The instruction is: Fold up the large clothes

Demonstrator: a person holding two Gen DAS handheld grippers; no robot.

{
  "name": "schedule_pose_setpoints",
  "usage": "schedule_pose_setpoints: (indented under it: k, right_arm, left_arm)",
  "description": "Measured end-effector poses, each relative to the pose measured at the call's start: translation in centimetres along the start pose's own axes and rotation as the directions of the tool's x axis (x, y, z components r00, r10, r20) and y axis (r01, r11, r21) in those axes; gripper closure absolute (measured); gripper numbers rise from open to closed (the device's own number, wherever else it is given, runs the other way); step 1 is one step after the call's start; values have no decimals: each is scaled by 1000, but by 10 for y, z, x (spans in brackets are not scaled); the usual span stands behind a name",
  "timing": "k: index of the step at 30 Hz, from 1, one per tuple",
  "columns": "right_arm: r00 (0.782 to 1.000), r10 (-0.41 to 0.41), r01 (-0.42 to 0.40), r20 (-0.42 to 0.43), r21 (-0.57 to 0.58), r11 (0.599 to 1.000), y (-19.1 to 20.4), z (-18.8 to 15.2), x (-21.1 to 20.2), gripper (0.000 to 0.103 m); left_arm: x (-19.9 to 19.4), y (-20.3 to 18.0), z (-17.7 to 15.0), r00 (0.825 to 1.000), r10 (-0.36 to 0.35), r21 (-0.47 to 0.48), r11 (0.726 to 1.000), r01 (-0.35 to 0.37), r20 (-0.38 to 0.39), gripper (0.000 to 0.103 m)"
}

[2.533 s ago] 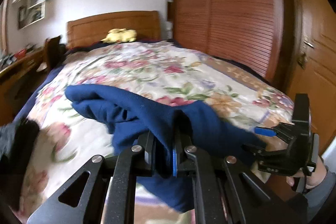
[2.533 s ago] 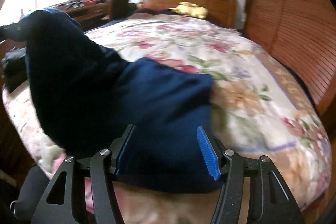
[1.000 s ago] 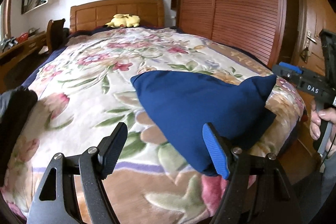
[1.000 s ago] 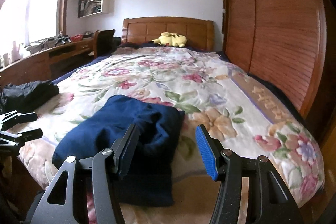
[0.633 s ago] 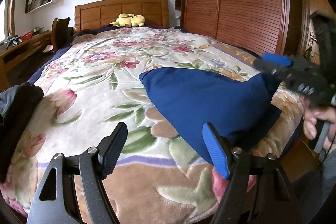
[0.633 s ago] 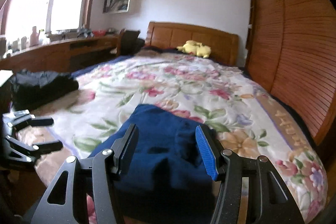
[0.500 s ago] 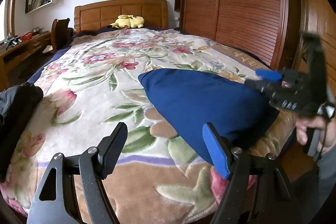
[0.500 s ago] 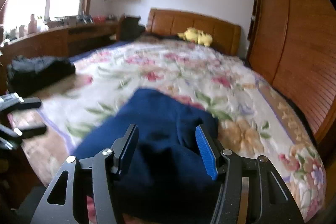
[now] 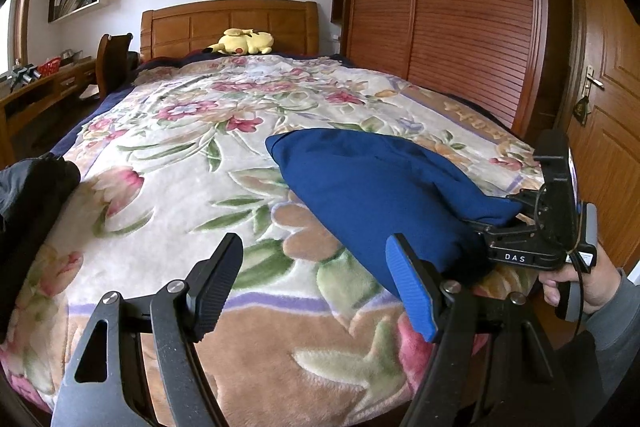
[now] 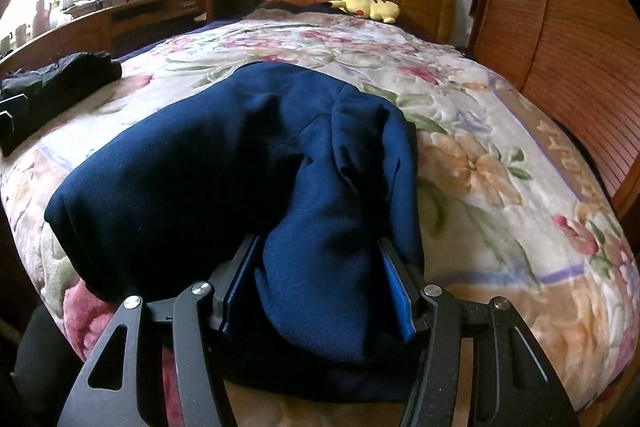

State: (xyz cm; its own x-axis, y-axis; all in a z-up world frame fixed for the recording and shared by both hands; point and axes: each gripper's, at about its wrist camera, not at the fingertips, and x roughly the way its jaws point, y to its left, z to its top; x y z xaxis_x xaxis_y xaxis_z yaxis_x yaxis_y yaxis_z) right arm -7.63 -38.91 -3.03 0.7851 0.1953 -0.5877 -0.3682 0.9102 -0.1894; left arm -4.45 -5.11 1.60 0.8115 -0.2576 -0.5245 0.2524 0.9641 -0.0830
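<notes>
A folded dark blue garment (image 9: pixel 372 183) lies on the floral blanket (image 9: pixel 180 155) near the bed's foot. My left gripper (image 9: pixel 314 243) hovers open over the blanket just left of the garment's near edge, with nothing between its fingers. My right gripper (image 10: pixel 316 241) is pressed low onto the garment's (image 10: pixel 208 167) near right end. A thick bulge of blue fabric fills the gap between its jaws, which stand as wide as before. In the left wrist view a hand (image 9: pixel 576 283) holds that gripper at the garment's right corner.
A pile of black clothes (image 9: pixel 28 195) sits at the bed's left edge (image 10: pixel 60 79). A yellow plush toy (image 9: pixel 244 41) rests by the headboard. Slatted wardrobe doors (image 9: pixel 440 27) run along the right side; a desk (image 10: pixel 120 15) and chair stand left.
The right gripper came down and forward onto the garment's near right end, so fabric now sits between its jaws. The left gripper, open since letting go of the garment, stayed put.
</notes>
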Motion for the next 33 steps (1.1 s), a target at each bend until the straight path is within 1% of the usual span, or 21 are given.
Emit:
schedule_pose_setpoints:
  k: [6,8,13,15,17,19,21,27,30,33]
  right_arm:
    - [1000,-17,18,9,-19,1000,8,-14,2,45]
    - [1000,-17,17,21,-23,1000,8,-18,-4,45]
    - [998,-14,15,59,-9,1000,1,-20,-32,43]
    - [995,-23,24,93,-16,1000,-2,-21,-50,43]
    - [994,-31,36,108,-40,999,-4,-25,-64,43]
    - [994,-50,57,100,-63,996,-7,-32,-71,43]
    - [994,-63,68,88,-62,996,-14,-38,-76,43]
    - [993,-92,93,74,-11,996,-31,-54,-88,43]
    - [996,-72,71,52,26,997,-35,-60,-86,43]
    - [999,-45,44,25,54,998,-34,-61,-74,43]
  left_arm:
    - [1,0,0,1000,0,1,1000,0,1,28]
    - [0,0,0,1000,-1,-1,1000,1,2,28]
    - [4,2,2,1000,7,15,1000,-7,2,28]
    - [8,5,5,1000,13,19,1000,-13,2,28]
    - [12,9,7,1000,11,18,1000,-11,3,28]
    - [21,13,11,1000,13,14,1000,-13,0,28]
    - [29,16,14,1000,13,8,1000,-13,-7,28]
    - [57,22,26,999,15,17,1000,-14,-29,28]
    - [75,27,38,999,8,18,1000,-7,-38,28]
    - [94,29,50,999,1,11,1000,0,-49,28]
